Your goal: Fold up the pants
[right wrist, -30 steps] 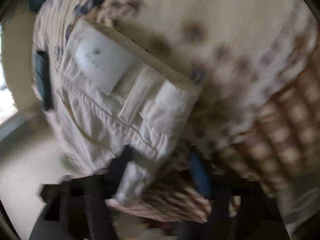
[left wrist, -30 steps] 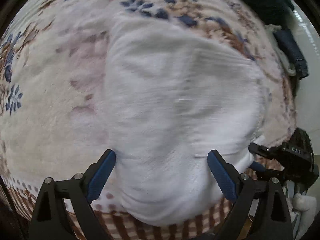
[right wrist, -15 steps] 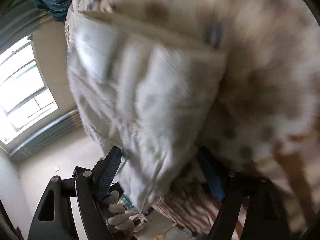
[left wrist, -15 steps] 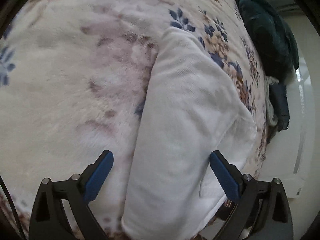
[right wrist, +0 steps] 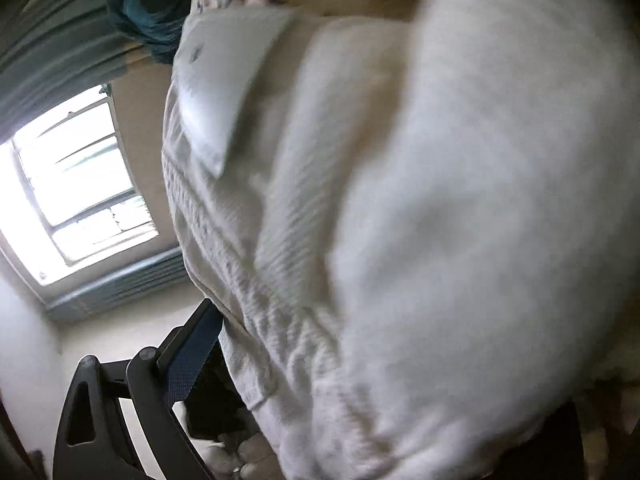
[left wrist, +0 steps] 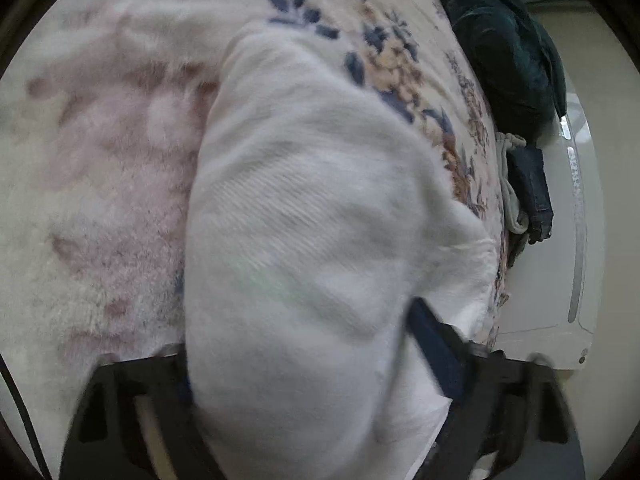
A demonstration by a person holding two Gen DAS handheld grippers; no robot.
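Observation:
White folded pants [left wrist: 312, 216] lie on a cream floral blanket [left wrist: 100, 152]. My left gripper [left wrist: 312, 364] has its jaws spread wide around the near end of the pants; its right blue pad [left wrist: 436, 348] shows and the cloth hides the left one. In the right wrist view the pants [right wrist: 420, 220] fill the frame, with a white label patch [right wrist: 216, 80] at the upper left. My right gripper [right wrist: 360, 360] is spread around the bundle; only its left blue pad [right wrist: 192, 356] shows. The picture is blurred.
A dark teal garment [left wrist: 508, 40] and folded dark jeans [left wrist: 532, 192] lie at the blanket's far right edge, beside a white surface [left wrist: 560, 240]. A bright window [right wrist: 76, 188], a curtain [right wrist: 60, 28] and a gloved hand [right wrist: 240, 456] show in the right wrist view.
Both grippers have pushed further in around the pants, so the cloth now bulges over the fingers and hides a pad on each. The right wrist view has tilted up towards the window.

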